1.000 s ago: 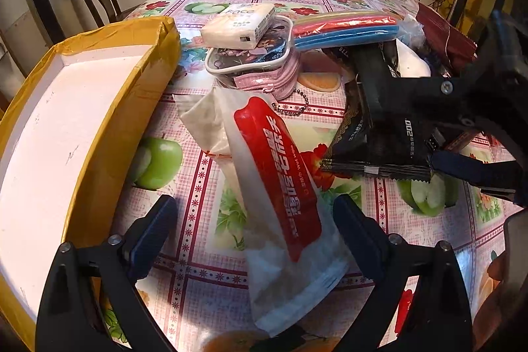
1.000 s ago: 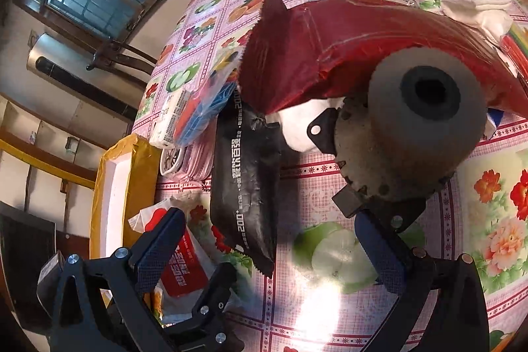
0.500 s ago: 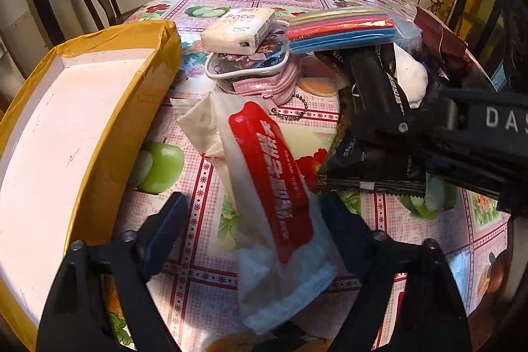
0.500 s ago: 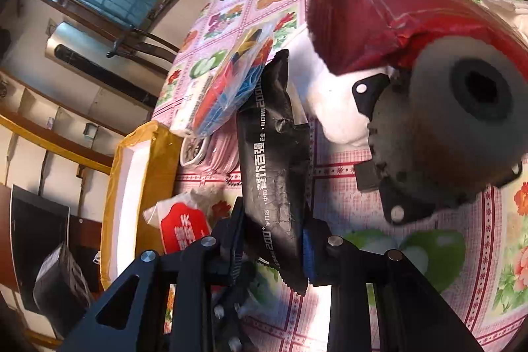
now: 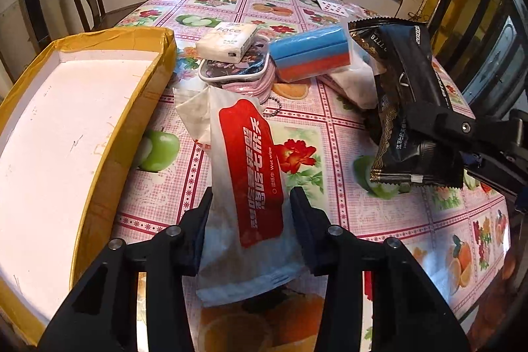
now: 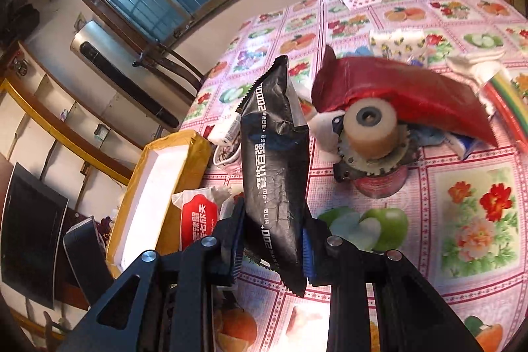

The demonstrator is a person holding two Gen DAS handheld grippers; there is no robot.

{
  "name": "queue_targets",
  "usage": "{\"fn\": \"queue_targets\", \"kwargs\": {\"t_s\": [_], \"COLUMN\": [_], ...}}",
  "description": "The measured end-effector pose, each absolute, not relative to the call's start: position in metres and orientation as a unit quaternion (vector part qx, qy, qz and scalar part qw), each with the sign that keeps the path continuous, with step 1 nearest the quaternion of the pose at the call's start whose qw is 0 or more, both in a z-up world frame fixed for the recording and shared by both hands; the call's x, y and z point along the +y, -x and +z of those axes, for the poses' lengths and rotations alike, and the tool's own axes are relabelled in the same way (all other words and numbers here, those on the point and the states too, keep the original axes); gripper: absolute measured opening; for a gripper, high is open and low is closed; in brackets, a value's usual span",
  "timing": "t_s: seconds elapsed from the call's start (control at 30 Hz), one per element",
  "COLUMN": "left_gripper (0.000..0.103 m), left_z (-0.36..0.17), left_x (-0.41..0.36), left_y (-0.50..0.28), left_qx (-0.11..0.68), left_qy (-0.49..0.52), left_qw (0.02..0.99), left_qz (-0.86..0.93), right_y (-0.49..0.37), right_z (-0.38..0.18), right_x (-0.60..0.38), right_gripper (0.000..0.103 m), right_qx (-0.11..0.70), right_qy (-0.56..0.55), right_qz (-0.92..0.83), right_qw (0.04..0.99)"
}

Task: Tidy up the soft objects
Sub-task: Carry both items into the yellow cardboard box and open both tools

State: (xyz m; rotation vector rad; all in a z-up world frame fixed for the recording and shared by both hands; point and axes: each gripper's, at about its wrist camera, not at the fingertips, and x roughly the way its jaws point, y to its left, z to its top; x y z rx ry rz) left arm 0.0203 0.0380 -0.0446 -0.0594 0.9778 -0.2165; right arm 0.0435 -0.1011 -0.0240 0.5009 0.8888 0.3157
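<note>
Barred windows and a dark chair back a table (image 5: 333,134) spread with a pink fruit-and-flower oilcloth, and both grippers work above it. Between the fingers of the left gripper (image 5: 250,216) lies a white wet-wipe pack with a red label (image 5: 244,167); the fingers have narrowed onto its lower half and press its flanks, though its far end seems to rest on the cloth. Left of those fingers, close by, sits the open yellow box with a white inside (image 5: 66,127), which looks like the place for the soft things. The right gripper (image 6: 272,240) is clamped on a black snack packet (image 6: 275,167), gripped near its lower edge, so most of the packet stands up beyond the fingertips, clear of the table. Beyond them lie a red bag (image 6: 402,94), a foam roller on a toothed wheel (image 6: 371,124), and further left a tissue pack (image 5: 226,42) on a pink pouch (image 5: 237,71). As for risk: both packs are slack and slippery, held only at one end, so either may sag, fold or slide out during a swing toward the box. The wipes could drag and catch the box wall if not lifted enough. Both grippers converge on one box, so a collision seems possible. The left gripper points forward and down at a shallow tilt; the right one is rolled, its packet upright.
</note>
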Motion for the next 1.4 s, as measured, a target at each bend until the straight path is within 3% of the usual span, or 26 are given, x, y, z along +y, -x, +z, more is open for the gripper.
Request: {"fn": "queue_targets", "kwargs": {"t_s": [0.4, 0.77, 0.83, 0.97, 1.1, 1.17, 1.27, 1.4], "left_gripper": [0.042, 0.044, 0.046, 0.073, 0.074, 0.074, 0.075, 0.077], "left_z": [0.022, -0.024, -0.031, -0.041, -0.04, -0.035, -0.018, 0.004], "left_x": [0.111, 0.179, 0.183, 0.194, 0.196, 0.198, 0.193, 0.167], "left_y": [-0.003, -0.027, -0.029, -0.027, -0.021, -0.019, -0.019, -0.023], "left_qx": [0.397, 0.441, 0.45, 0.471, 0.475, 0.475, 0.456, 0.439], "left_qy": [0.045, 0.026, 0.024, 0.058, 0.075, 0.098, 0.129, 0.114], "left_qw": [0.916, 0.893, 0.887, 0.874, 0.871, 0.869, 0.878, 0.891], "left_qz": [-0.036, 0.086, 0.1, 0.101, 0.104, 0.094, 0.064, 0.038], "right_y": [-0.052, -0.1, -0.104, -0.104, -0.096, -0.09, -0.086, -0.09], "right_z": [0.005, -0.018, -0.028, -0.044, -0.036, -0.023, -0.001, 0.017], "right_x": [-0.039, 0.103, 0.113, 0.116, 0.098, 0.079, 0.036, -0.024], "right_gripper": [0.029, 0.029, 0.032, 0.045, 0.047, 0.053, 0.072, 0.074], "right_qx": [0.424, 0.479, 0.49, 0.514, 0.496, 0.474, 0.442, 0.425], "right_qy": [-0.211, -0.154, -0.155, -0.171, -0.182, -0.189, -0.187, -0.203], "right_qz": [0.239, 0.299, 0.303, 0.315, 0.314, 0.311, 0.284, 0.243], "right_qw": [0.848, 0.811, 0.802, 0.779, 0.789, 0.802, 0.83, 0.848]}}
